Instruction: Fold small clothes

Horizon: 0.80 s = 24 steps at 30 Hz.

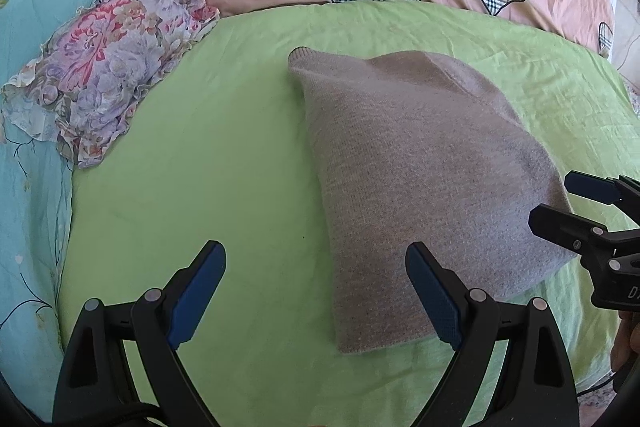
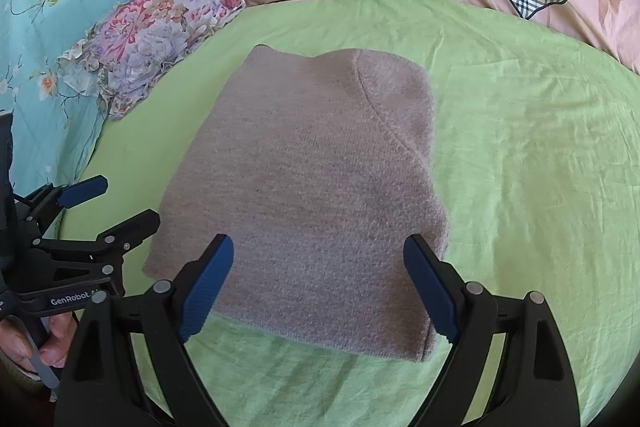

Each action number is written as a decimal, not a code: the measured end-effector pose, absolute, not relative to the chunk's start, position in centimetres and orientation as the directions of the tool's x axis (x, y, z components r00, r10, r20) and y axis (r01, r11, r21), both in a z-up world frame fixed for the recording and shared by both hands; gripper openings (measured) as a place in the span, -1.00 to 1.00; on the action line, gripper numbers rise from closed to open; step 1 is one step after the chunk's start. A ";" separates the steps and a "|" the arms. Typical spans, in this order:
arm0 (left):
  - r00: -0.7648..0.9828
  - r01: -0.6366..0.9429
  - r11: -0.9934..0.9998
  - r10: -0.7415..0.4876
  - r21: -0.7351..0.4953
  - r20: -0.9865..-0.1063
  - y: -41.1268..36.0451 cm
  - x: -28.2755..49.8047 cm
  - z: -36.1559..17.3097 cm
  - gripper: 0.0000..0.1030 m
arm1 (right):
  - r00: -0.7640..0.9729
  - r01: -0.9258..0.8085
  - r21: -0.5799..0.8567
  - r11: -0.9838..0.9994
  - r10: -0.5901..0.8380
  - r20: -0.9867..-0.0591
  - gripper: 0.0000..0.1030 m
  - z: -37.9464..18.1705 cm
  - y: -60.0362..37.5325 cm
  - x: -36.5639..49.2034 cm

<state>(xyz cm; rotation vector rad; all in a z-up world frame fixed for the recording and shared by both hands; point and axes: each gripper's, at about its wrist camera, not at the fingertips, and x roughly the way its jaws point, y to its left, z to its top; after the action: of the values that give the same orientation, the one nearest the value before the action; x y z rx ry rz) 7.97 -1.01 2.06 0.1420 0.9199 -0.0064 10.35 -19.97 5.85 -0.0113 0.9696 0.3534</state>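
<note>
The grey sweater lies folded on the green sheet — both grippers (left, right) spread, empty — so pinch the near hem evenly before folding.

Grey-mauve knit garment, folded into a compact rectangle, flat on the green sheet

Both wrist views low, facing forward, sharing grey knit, green sheet

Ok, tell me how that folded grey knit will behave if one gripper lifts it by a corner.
The grey knit looks soft and thick, so it will probably droop and unfold. Its fuzzy surface should grip rather than slip. It likely drags the wrinkled green sheet slightly.
</note>
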 end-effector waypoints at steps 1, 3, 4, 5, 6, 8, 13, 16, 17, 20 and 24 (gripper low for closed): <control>0.606 0.070 0.991 0.050 0.116 -0.794 -1.0 8.0 2.1 0.78 | 0.513 -0.297 0.147 0.943 0.288 -0.808 0.69 5.8 -20.0 10.3; 0.603 0.071 0.991 0.048 0.113 -0.796 -1.1 8.0 2.0 0.78 | 0.512 -0.297 0.150 0.943 0.290 -0.809 0.69 5.8 -20.1 10.4; 0.602 0.072 0.991 0.046 0.112 -0.797 -1.1 8.0 2.0 0.78 | 0.512 -0.297 0.150 0.943 0.290 -0.809 0.69 5.8 -20.1 10.4; 0.603 0.072 0.991 0.046 0.111 -0.797 -1.1 7.9 2.0 0.78 | 0.513 -0.296 0.148 0.944 0.288 -0.809 0.69 5.8 -20.0 10.4; 0.604 0.070 0.991 0.048 0.113 -0.795 -1.1 7.9 2.0 0.78 | 0.512 -0.297 0.148 0.943 0.288 -0.809 0.69 5.8 -20.0 10.4; 0.606 0.069 0.991 0.048 0.112 -0.794 -1.1 7.8 2.0 0.78 | 0.512 -0.296 0.150 0.943 0.289 -0.809 0.69 5.8 -20.0 10.4; 0.610 0.071 0.992 0.041 0.107 -0.791 -1.1 7.8 2.1 0.78 | 0.510 -0.299 0.151 0.942 0.292 -0.809 0.69 5.8 -20.1 10.4; 0.611 0.074 0.991 0.041 0.109 -0.791 -1.3 7.7 2.1 0.78 | 0.509 -0.298 0.152 0.942 0.292 -0.810 0.69 5.8 -20.1 10.4; 0.611 0.074 0.991 0.042 0.109 -0.790 -1.3 7.7 2.1 0.78 | 0.508 -0.299 0.153 0.942 0.292 -0.810 0.69 5.7 -20.1 10.4; 0.613 0.076 0.991 0.038 0.107 -0.789 -1.3 7.6 2.2 0.78 | 0.508 -0.296 0.153 0.943 0.291 -0.811 0.69 5.6 -20.2 10.5; 0.614 0.075 0.991 0.040 0.109 -0.788 -1.2 7.6 2.2 0.79 | 0.508 -0.296 0.154 0.943 0.292 -0.810 0.69 5.5 -20.3 10.5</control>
<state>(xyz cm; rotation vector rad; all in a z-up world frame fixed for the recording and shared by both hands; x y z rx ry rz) 7.56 -1.23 2.22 0.1357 0.9099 -0.0206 10.51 -20.29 5.47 -0.0047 0.9756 0.3540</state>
